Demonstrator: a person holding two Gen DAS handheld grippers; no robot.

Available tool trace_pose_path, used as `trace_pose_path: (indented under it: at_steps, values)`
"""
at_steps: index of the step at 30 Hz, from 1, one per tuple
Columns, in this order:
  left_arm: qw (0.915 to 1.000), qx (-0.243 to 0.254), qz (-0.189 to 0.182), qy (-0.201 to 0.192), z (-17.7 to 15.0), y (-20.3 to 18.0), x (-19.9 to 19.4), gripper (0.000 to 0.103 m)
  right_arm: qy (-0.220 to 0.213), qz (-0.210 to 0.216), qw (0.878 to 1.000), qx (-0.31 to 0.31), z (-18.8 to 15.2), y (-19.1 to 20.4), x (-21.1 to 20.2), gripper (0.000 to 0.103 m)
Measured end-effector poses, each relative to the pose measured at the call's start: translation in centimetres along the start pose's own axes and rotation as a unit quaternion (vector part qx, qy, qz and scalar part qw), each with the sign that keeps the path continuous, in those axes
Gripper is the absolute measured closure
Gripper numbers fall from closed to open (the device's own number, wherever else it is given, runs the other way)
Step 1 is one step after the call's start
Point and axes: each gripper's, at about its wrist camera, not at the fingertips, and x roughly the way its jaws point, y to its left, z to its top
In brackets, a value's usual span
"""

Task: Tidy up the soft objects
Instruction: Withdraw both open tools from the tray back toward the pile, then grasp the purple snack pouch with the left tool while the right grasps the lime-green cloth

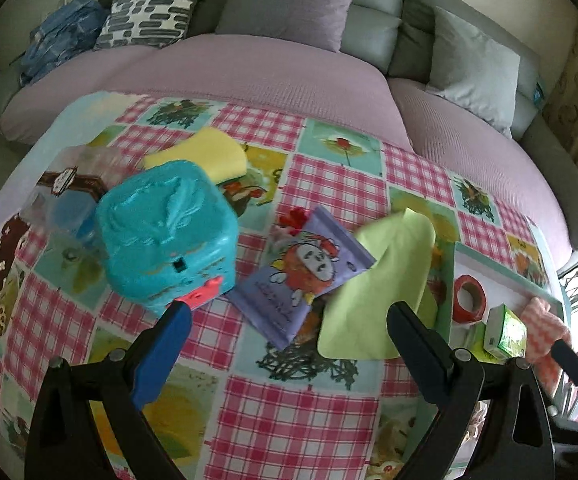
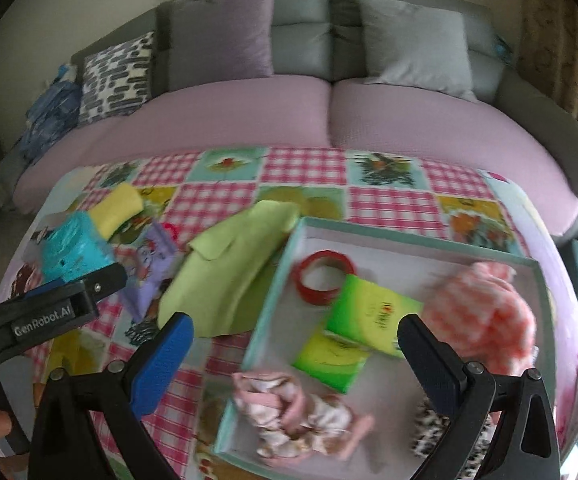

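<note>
My left gripper [image 1: 287,312] is open and empty above the patchwork cloth, with a purple cartoon pouch [image 1: 303,270] and a light green cloth [image 1: 385,288] just ahead of it. A teal box [image 1: 169,232] sits at its left fingertip and a yellow cloth [image 1: 205,156] lies behind that. My right gripper [image 2: 295,328] is open and empty over the pale tray [image 2: 277,280]. The tray holds a red tape roll [image 2: 323,276], green packets [image 2: 365,320], a pink checked cloth [image 2: 485,316] and a pink floral cloth [image 2: 293,412]. The green cloth [image 2: 233,272] lies left of the tray.
A sofa with lilac seat cushions [image 2: 329,116], grey and purple pillows [image 2: 417,44] and a patterned pillow [image 1: 153,4] runs behind the table. A blue bundle [image 1: 65,36] lies at its left end. The left gripper's body [image 2: 49,312] shows in the right wrist view.
</note>
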Motion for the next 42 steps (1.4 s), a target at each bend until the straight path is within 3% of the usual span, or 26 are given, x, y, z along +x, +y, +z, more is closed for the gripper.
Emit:
trace_pose_path:
  at_steps: [10, 15, 23, 27, 41, 42]
  values:
    - [0.9982, -0.018, -0.01, 0.056, -0.1, 1.2, 2.8, 0.005, 0.022, 0.008, 0.999, -0.03, -0.4, 2.7, 2.3, 0.0]
    - [0.9982, -0.013, -0.002, 0.059, -0.2, 0.9, 3.4, 0.005, 0.025, 0.004, 0.999, -0.026, -0.4, 2.7, 3.4, 0.0]
    - [0.9975, 0.036, 0.016, 0.059, 0.2, -1.0, 4.4, 0.006, 0.019, -0.011, 1.0, -0.002, -0.2, 1.0, 4.0, 0.0]
    - [0.9964, 0.055, 0.027, 0.058, 0.4, -2.0, 5.2, 0.014, 0.015, -0.012, 1.0, 0.011, -0.2, 0.3, 4.3, 0.0]
    - [0.9954, 0.069, 0.044, 0.05, 1.0, -2.8, 7.4, 0.016, 0.003, -0.006, 1.0, 0.016, 0.1, -0.1, 5.0, 0.0]
    - [0.9953, 0.07, 0.044, 0.05, 1.0, -2.8, 7.6, 0.02, 0.003, -0.006, 1.0, 0.015, 0.0, 0.0, 5.0, 0.0]
